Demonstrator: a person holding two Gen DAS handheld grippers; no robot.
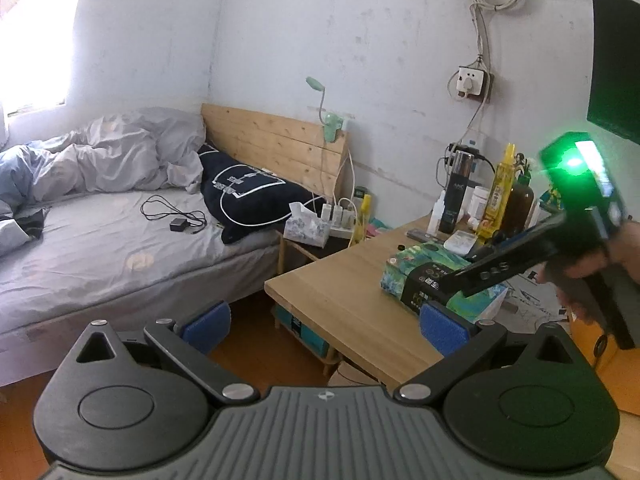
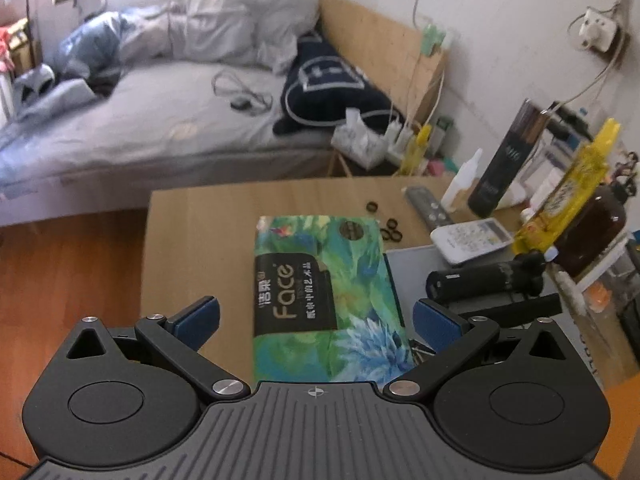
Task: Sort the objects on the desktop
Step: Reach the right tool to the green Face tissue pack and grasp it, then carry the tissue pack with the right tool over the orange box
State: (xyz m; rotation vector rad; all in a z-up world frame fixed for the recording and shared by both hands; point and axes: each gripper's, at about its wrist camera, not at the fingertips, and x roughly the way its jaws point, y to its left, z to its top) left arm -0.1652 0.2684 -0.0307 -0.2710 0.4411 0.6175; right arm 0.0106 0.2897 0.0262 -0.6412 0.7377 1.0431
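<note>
A green floral tissue pack (image 2: 324,296) lies on the wooden desk (image 2: 200,216); it also shows in the left wrist view (image 1: 424,276). My right gripper (image 2: 316,322) is open, its blue pads either side of the pack's near end, just above it. In the left wrist view the right gripper's body (image 1: 520,264) hangs over the pack. My left gripper (image 1: 324,322) is open and empty, off the desk's front left corner. Small black rings (image 2: 390,232), a grey remote (image 2: 430,210), a white remote (image 2: 472,238) and a black cylinder (image 2: 480,280) lie beyond the pack.
Bottles stand at the desk's back right: a dark tall can (image 2: 506,164), a yellow pack (image 2: 560,200), a brown bottle (image 2: 588,232). A bed (image 1: 120,220) lies left of the desk, a low stool with tissues (image 1: 306,226) between them. Wooden floor (image 2: 68,272) lies below.
</note>
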